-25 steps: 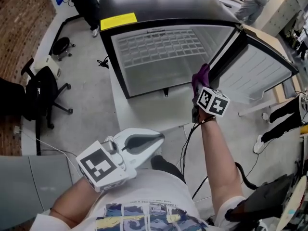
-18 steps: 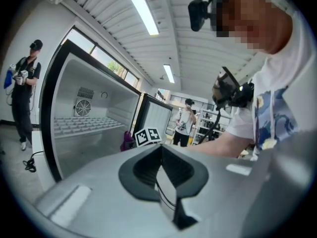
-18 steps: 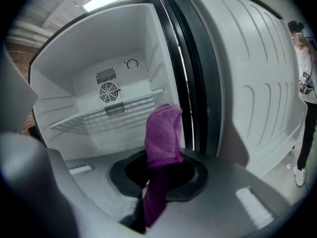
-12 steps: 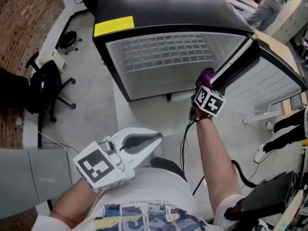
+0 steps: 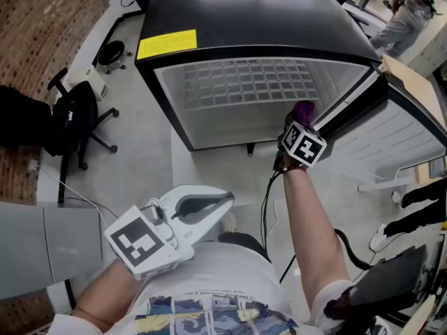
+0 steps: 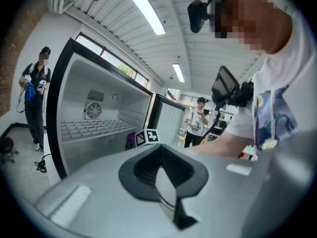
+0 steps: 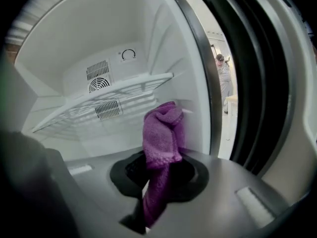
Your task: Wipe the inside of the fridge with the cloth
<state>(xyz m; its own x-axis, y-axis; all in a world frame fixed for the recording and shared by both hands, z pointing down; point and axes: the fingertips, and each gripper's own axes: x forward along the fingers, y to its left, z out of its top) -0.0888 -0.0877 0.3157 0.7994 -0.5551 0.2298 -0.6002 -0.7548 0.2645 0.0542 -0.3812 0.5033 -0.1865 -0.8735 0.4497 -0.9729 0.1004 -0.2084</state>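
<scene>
Grey plastic left gripper (image 5: 222, 202) hangs close to the person's chest, jaws pressed together on nothing. Farther out, the right gripper (image 5: 296, 123) pinches a purple knitted cloth (image 7: 161, 133) at the right edge of the black fridge's (image 5: 244, 19) opening, short of its white wire shelf (image 5: 237, 82).

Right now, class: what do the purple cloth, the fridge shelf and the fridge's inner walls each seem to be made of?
Purple cloth: knitted or terry-like fabric, matte, judging by its nubby surface and soft folds. Shelf: probably white-coated wire, a grid of thin bars. Inner walls: likely moulded plastic, smooth white with rounded corners and a slight sheen.
</scene>
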